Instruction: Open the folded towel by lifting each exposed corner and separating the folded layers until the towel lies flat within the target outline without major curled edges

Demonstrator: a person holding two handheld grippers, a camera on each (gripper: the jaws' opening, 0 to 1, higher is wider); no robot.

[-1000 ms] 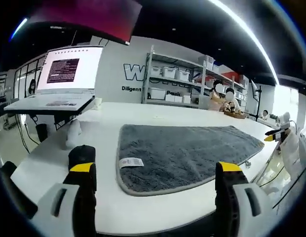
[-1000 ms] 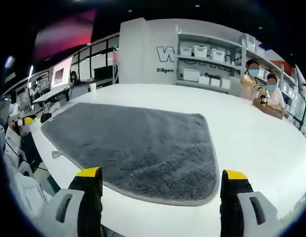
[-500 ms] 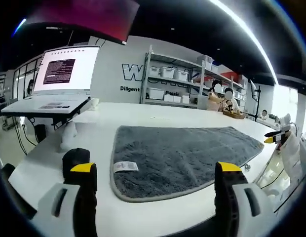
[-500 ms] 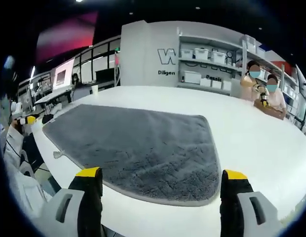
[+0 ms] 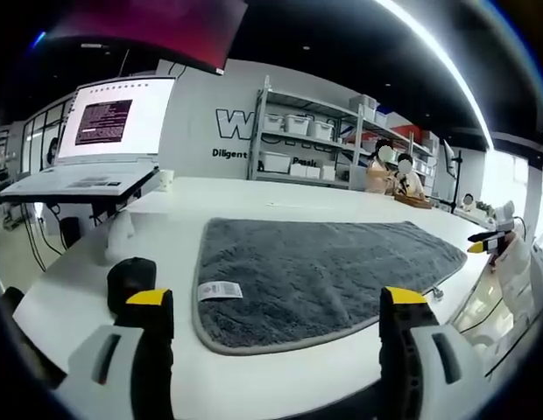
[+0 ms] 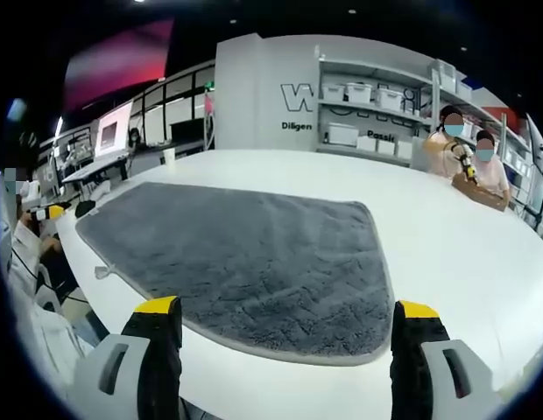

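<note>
Left gripper view is looking across a white worktop (image 5: 280, 197) where the grey towel (image 5: 324, 271) is lying spread out flat, its small white label (image 5: 219, 290) sitting at the near left corner. The left gripper (image 5: 271, 306) is hovering at the near edge with its yellow-tipped jaws standing wide apart and holding nothing, the towel's near hem lying between them but apart from both. A small black object (image 5: 131, 276) is resting on the worktop just beyond the left jaw. To the far left a laptop (image 5: 96, 149) is standing on a raised stand with its screen lit. Metal shelving (image 5: 311, 149) with white bins is lining the far wall, and two people are sitting at the far right.

In the right gripper view the towel (image 6: 245, 254) is covering the middle of the worktop (image 6: 464, 254), with a rounded corner nearest the right side. The right gripper (image 6: 285, 311) is also hovering wide open and empty, short of the near hem. The other gripper's yellow tip (image 6: 54, 211) is showing at the far left.
</note>
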